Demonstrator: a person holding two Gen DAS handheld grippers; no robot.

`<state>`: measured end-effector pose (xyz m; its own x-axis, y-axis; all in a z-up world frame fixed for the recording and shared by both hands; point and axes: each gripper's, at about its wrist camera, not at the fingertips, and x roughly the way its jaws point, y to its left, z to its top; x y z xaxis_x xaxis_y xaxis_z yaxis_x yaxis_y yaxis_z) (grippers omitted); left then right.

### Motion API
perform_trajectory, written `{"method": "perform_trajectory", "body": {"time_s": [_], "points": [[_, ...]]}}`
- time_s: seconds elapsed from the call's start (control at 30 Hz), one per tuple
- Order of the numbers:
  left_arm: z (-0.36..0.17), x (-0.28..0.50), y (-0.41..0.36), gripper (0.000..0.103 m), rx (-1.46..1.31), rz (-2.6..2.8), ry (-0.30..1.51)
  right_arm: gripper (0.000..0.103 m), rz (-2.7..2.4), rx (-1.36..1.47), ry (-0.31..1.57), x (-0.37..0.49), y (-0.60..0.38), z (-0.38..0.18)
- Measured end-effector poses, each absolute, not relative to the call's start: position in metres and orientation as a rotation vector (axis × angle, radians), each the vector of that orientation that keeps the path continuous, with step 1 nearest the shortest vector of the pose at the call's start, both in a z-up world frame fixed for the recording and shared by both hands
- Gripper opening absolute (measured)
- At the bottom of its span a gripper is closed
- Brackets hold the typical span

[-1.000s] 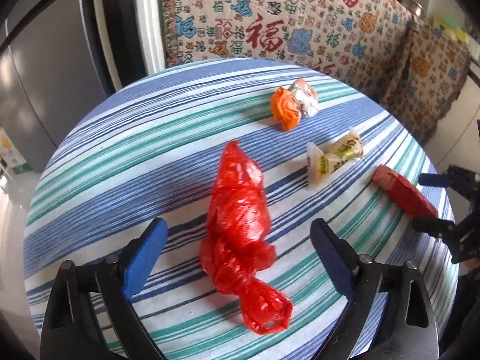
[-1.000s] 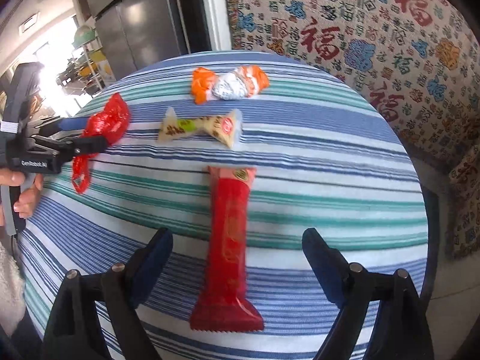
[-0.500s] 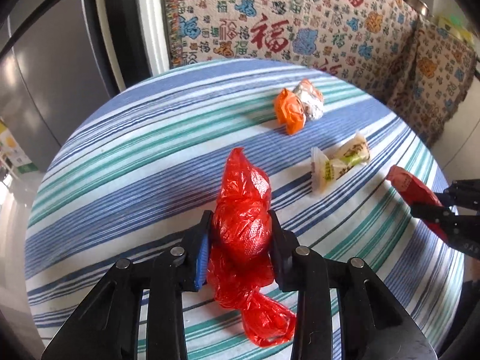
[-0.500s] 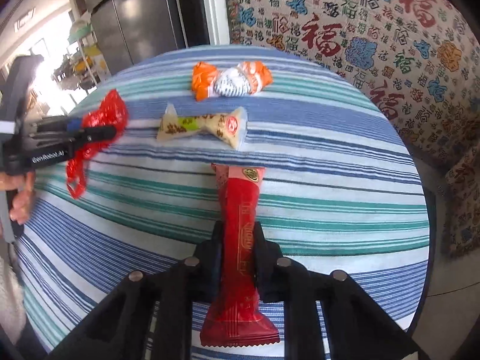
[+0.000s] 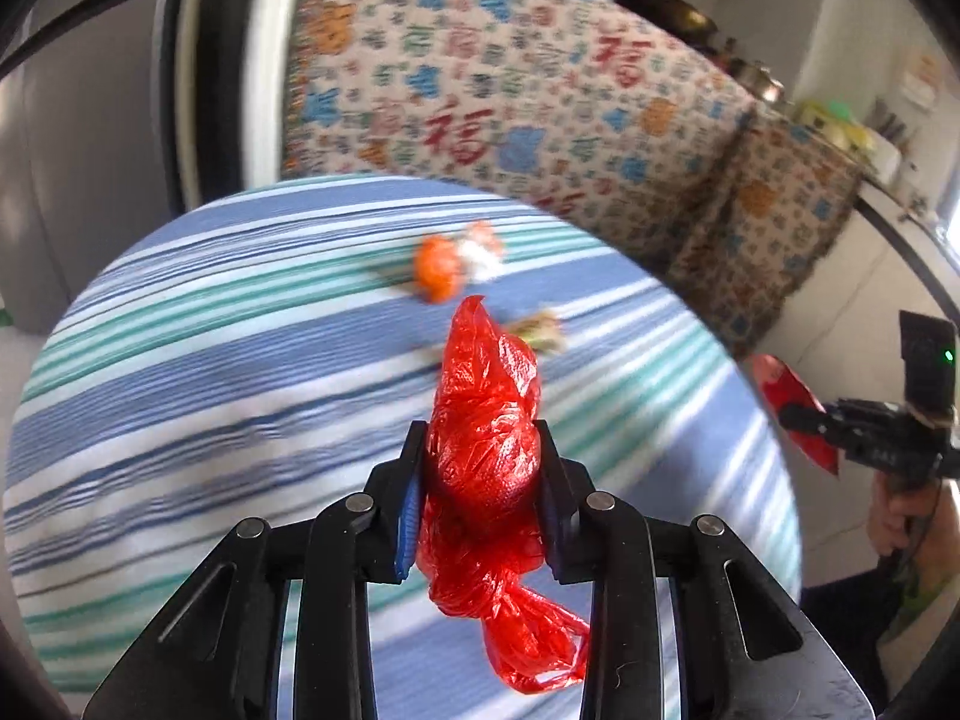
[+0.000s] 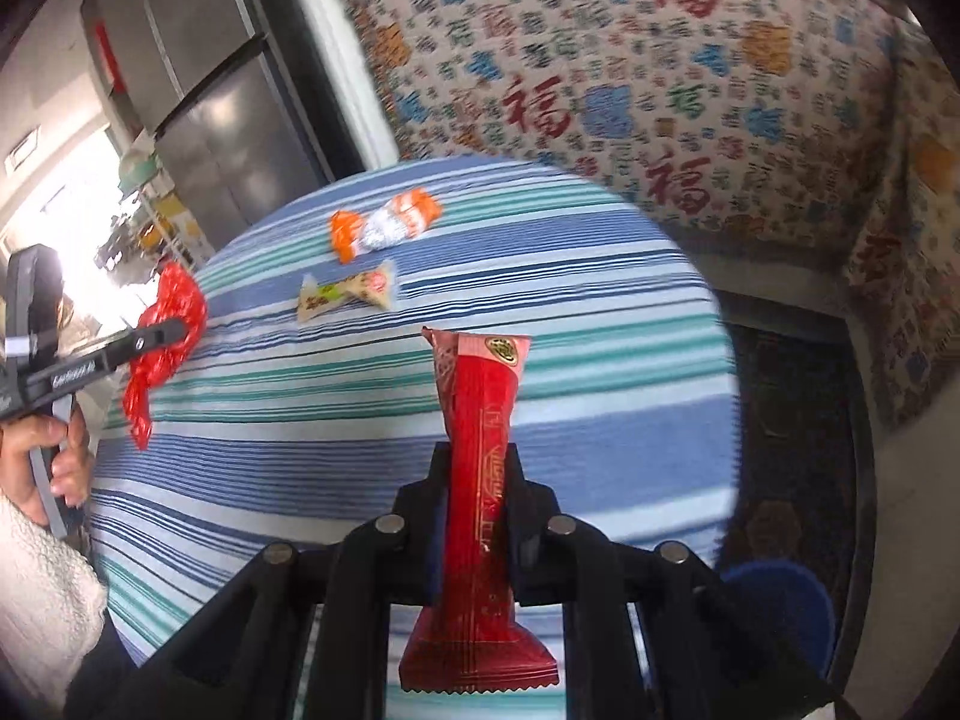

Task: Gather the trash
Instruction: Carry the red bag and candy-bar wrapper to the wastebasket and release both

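My left gripper [image 5: 483, 444] holds a crumpled red plastic bag [image 5: 489, 396] between its pads, jaws still closing on it, lifted above the striped round table [image 5: 180, 360]. My right gripper [image 6: 477, 462] is shut on a long red snack wrapper [image 6: 483, 396], which hangs upright and clear of the cloth. An orange and silver candy wrapper [image 6: 384, 225] and a pale green-printed wrapper [image 6: 348, 294] lie on the table's far part. In the right wrist view the left gripper [image 6: 174, 330] with its bag [image 6: 171, 306] is at the left edge.
A patterned cloth with red characters [image 6: 660, 90] covers furniture behind the table. A grey fridge [image 6: 198, 120] stands at back left. A blue rounded object [image 6: 780, 600] sits low by the table's right edge. A person's hand [image 6: 36, 450] grips the left handle.
Both grippers went from wide open around their items to closed on them. Both then rose, lifting the red bag and the red wrapper off the table.
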<state>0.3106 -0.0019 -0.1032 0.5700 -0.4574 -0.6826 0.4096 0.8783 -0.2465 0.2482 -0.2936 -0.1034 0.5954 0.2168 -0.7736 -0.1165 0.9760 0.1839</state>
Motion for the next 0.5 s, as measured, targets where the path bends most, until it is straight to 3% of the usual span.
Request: {"method": "perform_trajectory", "body": {"time_s": [0.23, 0.5], "points": [[-0.081, 0.246, -0.138, 0.031, -0.025, -0.804, 0.799, 0.014, -0.020, 0.149, 0.896, 0.185, -0.392, -0.090], [-0.102, 0.199, -0.300, 0.032, 0.055, -1.034, 0.855, 0.014, -0.195, 0.284, 0.974, 0.128, -0.489, -0.136]]}}
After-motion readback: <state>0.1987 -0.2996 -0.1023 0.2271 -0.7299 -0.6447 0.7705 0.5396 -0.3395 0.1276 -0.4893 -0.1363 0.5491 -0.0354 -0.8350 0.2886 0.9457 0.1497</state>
